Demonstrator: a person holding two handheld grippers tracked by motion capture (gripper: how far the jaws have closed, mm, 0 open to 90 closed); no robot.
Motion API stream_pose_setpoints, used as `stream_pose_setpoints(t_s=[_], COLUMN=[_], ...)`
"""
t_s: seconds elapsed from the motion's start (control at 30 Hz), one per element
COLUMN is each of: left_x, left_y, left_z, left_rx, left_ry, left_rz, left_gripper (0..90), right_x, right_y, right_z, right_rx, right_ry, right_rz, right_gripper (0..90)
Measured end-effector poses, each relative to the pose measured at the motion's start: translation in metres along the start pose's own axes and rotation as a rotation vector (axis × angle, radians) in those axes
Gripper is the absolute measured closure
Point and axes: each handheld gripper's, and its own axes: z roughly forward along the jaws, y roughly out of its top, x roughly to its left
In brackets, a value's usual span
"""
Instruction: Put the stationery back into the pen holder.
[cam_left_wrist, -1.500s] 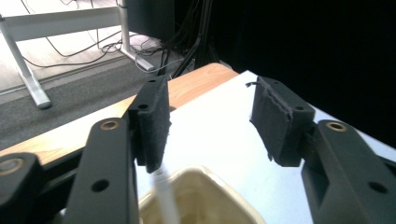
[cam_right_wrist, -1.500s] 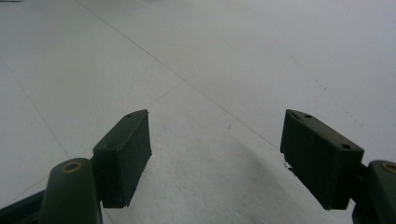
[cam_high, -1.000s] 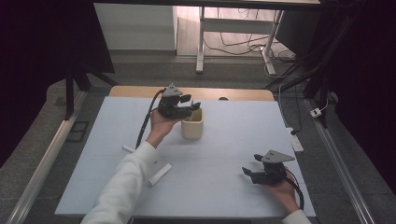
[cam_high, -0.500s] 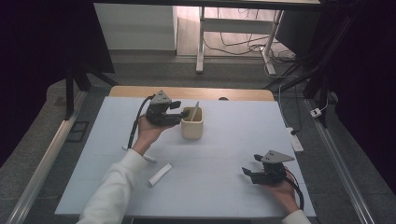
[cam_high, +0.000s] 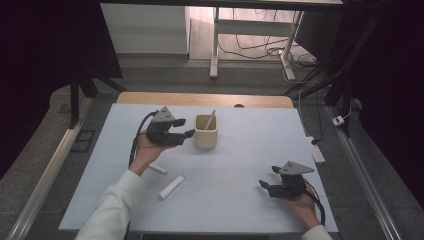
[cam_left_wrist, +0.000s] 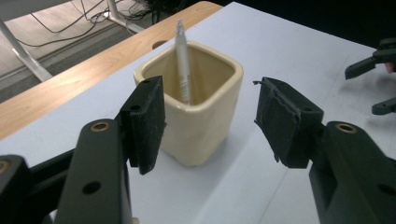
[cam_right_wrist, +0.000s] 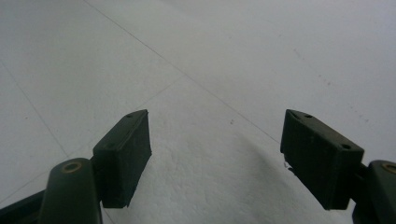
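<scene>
A cream square cup (cam_high: 206, 134) stands at the middle back of the white table top (cam_high: 240, 160), with a white pen (cam_high: 211, 120) leaning upright inside it. My left gripper (cam_high: 186, 134) hovers just left of the cup and points at it. Its jaws have just been opening a little, with nothing between them. In the left gripper view the cup (cam_left_wrist: 205, 130) and pen (cam_left_wrist: 183, 65) sit beyond the open left gripper (cam_left_wrist: 208, 105). My right gripper (cam_high: 265, 185) rests low at the front right, open. Its pads (cam_right_wrist: 126, 154) frame bare table.
Two short white sticks lie front left of the cup, one (cam_high: 159, 169) by my left wrist and one (cam_high: 171, 186) nearer the front. A wooden strip (cam_high: 150, 98) edges the table's far side. Metal frame legs and cables stand on the floor behind.
My left gripper has drawn back to the left from above the cup and sunk slightly. The pen now shows standing in the cup. The right gripper has stayed put.
</scene>
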Motion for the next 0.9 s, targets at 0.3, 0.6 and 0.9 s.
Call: stream_pose_setpoints(t_s=[0.3, 0.6, 0.9], left_x=[0.000, -0.003, -0.005], left_y=[-0.010, -0.020, -0.026], left_z=[-0.008, -0.011, -0.014], left_rx=[0.026, 0.062, 0.092], left_ry=[0.000, -0.013, -0.017], left_rz=[0.012, 0.047, 0.089], left_gripper=[40.5, 39.2, 39.0], right_x=[0.000, 0.000, 0.000], right_y=[0.000, 0.000, 0.000], right_z=[0.000, -0.001, -0.001], right_rx=[-0.001, -0.002, 0.002], right_ry=[-0.001, -0.002, -0.003], right_rz=[0.001, 0.001, 0.002], right_gripper=[23.7, 23.6, 23.6])
